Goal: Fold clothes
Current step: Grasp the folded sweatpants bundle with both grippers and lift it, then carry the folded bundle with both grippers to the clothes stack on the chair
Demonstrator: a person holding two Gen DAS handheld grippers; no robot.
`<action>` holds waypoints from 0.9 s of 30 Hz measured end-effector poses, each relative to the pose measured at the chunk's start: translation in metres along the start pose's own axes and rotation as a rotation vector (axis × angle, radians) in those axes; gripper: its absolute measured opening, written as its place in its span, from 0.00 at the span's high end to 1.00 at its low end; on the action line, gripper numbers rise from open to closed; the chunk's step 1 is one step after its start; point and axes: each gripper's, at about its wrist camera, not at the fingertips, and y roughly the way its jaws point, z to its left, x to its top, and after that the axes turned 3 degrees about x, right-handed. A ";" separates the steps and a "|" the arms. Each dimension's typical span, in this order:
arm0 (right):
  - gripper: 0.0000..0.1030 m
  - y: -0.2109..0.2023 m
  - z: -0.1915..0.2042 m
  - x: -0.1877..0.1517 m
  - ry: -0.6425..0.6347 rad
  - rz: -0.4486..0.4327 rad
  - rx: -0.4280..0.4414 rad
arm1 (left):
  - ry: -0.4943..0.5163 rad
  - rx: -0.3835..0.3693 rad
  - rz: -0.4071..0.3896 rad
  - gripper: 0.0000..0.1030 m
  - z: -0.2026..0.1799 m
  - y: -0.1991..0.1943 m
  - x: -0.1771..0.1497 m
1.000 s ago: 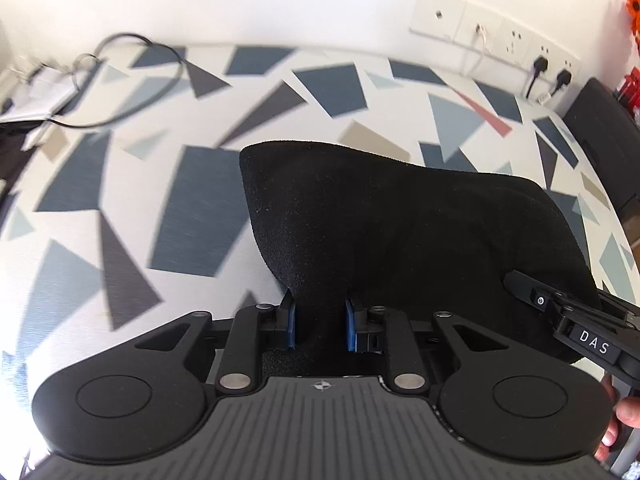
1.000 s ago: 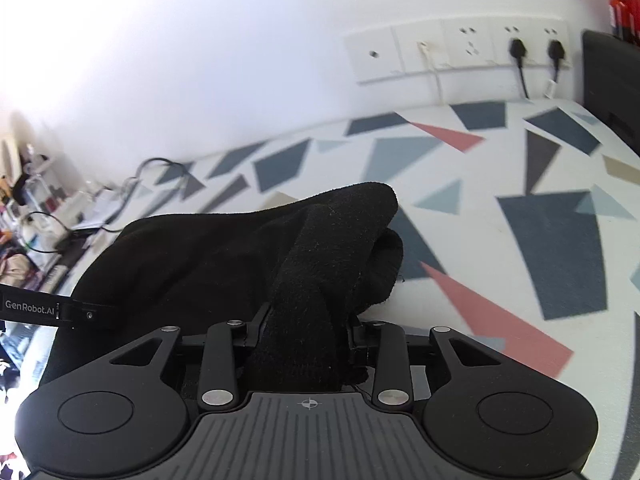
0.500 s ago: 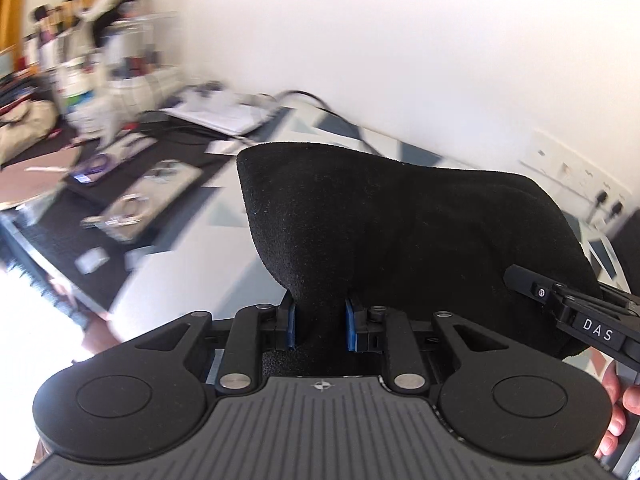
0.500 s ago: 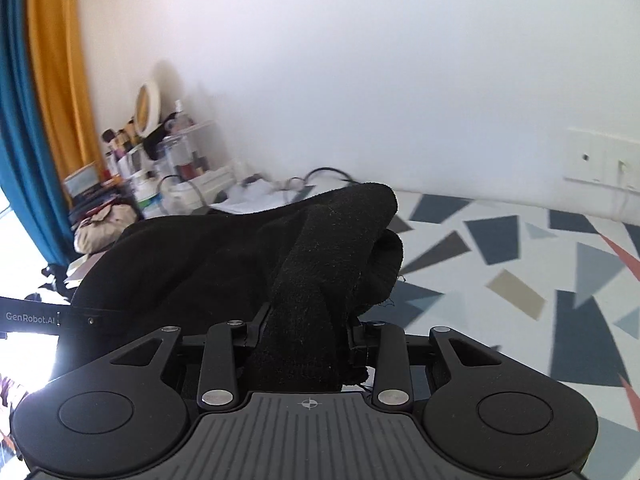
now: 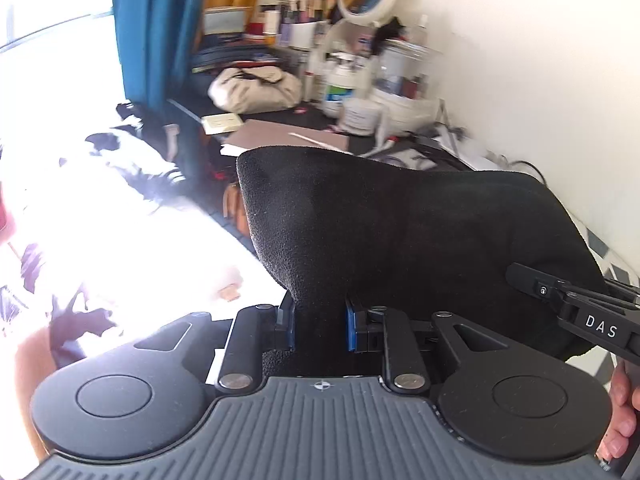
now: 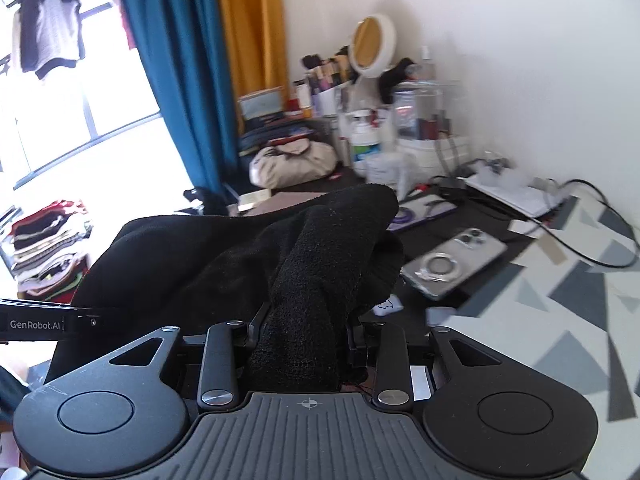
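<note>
Round mirror (image 6: 374,46), phone (image 6: 454,262), blurred bottles (image 5: 340,88).

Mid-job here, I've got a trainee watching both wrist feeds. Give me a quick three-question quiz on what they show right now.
1. True or false: the left gripper and the right gripper are both clamped on the same black garment.
2. Multiple choice: the phone in the clear case lies A) on the dark desk mat, B) on the stack of folded clothes, C) on top of the round mirror.
3. Fill in: behind the teal curtain hangs a ____-coloured curtain.

Key: 1 true; 2 A; 3 mustard yellow.
</note>
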 end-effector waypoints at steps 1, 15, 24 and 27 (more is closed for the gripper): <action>0.71 0.012 0.013 0.005 -0.030 0.012 0.032 | -0.029 0.026 -0.002 0.78 0.015 -0.001 0.002; 0.71 0.159 0.188 0.047 -0.282 0.117 0.485 | -0.430 0.369 -0.068 0.78 0.198 -0.020 0.003; 0.71 0.217 0.375 0.022 -0.423 0.162 0.609 | -0.557 0.467 -0.101 0.78 0.381 -0.051 -0.015; 0.71 0.228 0.466 0.010 -0.432 0.189 0.618 | -0.542 0.493 -0.087 0.78 0.452 -0.073 -0.014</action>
